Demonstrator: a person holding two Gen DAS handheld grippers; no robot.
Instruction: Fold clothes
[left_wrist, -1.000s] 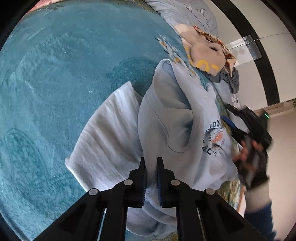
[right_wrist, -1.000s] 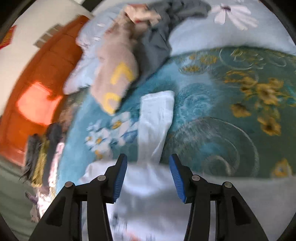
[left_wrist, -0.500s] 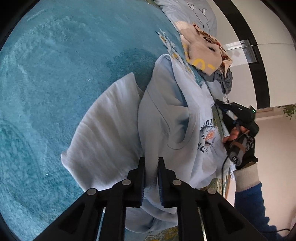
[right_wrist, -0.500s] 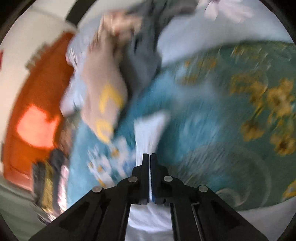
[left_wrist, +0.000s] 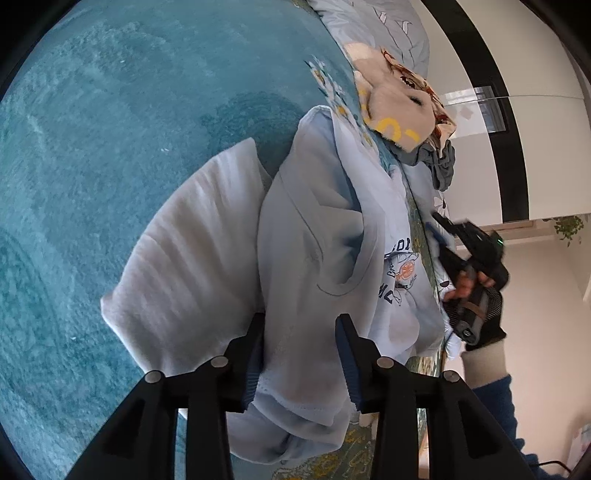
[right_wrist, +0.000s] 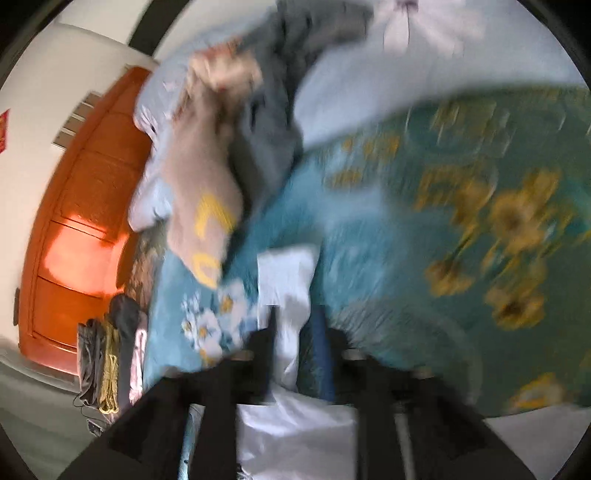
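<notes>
A light blue sweatshirt (left_wrist: 325, 236) with a chest print lies crumpled on the teal bedspread (left_wrist: 92, 147). One paler sleeve (left_wrist: 192, 243) is spread out to its left. My left gripper (left_wrist: 301, 360) sits at the near hem. Its jaws are opening, and cloth lies loose between the pads without being pinched. In the blurred right wrist view, my right gripper (right_wrist: 295, 332) is also opening over the pale sleeve (right_wrist: 288, 280), which runs between its fingers. A person's hand (left_wrist: 465, 284) holds that gripper at the shirt's far side.
A beige garment with yellow letters (left_wrist: 391, 107) and grey clothes (right_wrist: 266, 122) are heaped near the pale blue pillow (right_wrist: 406, 74). An orange wooden door (right_wrist: 81, 221) stands beyond the bed's left edge, with dark clothes (right_wrist: 107, 362) hanging beside it.
My left jaws, shut on the hem before, now stand apart. My right jaws went from apart to fully shut to apart again, while that hand shifted along the sleeve.
</notes>
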